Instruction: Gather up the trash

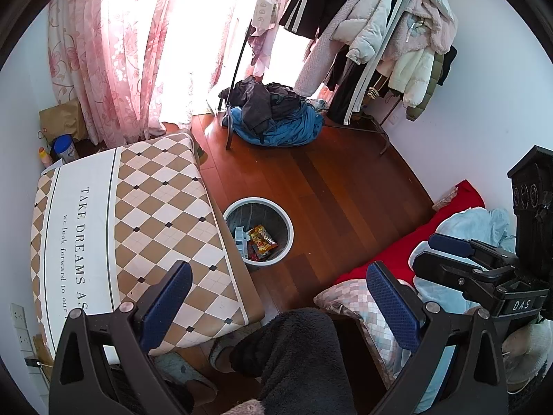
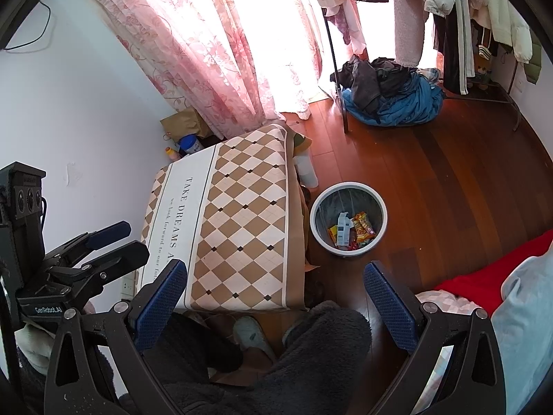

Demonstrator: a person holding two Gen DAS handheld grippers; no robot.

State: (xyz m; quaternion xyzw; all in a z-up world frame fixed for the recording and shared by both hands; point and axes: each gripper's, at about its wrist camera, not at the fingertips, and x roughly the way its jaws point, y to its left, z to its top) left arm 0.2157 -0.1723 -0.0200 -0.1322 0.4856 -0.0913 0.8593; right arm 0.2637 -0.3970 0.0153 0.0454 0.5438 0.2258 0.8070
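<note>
Trash bin: a round pale-rimmed wastebasket (image 1: pixel 258 233) stands on the floor at frame centre in the left wrist view, right of centre in the right wrist view (image 2: pixel 348 219), just beside the table's edge.
Trash: snack wrappers (image 1: pixel 262 238) and a pale blue carton (image 1: pixel 242 238) lie inside the bin; the right wrist view shows the same carton (image 2: pixel 343 230) and more wrappers (image 2: pixel 363 230), including a yellow one.
Left gripper (image 1: pixel 278 307): fingers spread wide, nothing between them, held above the person's dark fleece-clad knee (image 1: pixel 297 346).
Right gripper (image 2: pixel 274 306): fingers spread wide and empty, over the same lap.
Surface: a low table under a brown-and-cream diamond-check cloth (image 1: pixel 166 214) printed "TAKE DREAMS", lower left of frame; its top is bare.
Floor: reddish-brown wood boards (image 1: pixel 328 186).
Room: pink floral curtains (image 1: pixel 131 52) at upper left against bright window light; a rack of hanging coats (image 1: pixel 380 34) at upper right; a heap of blue and dark clothes (image 1: pixel 276 117) at its foot; white walls.
Left view only: red bedding (image 1: pixel 408 245), a checked pillow (image 1: pixel 356 304) and pale blue fabric at lower right, with the right gripper's body (image 1: pixel 484 269) at the right edge.
Right view only: slippers (image 2: pixel 252 339) under the table's near edge, a white cylinder (image 2: pixel 306 169) beside the table's far corner, and the left gripper's body (image 2: pixel 69 263) at the left edge.
</note>
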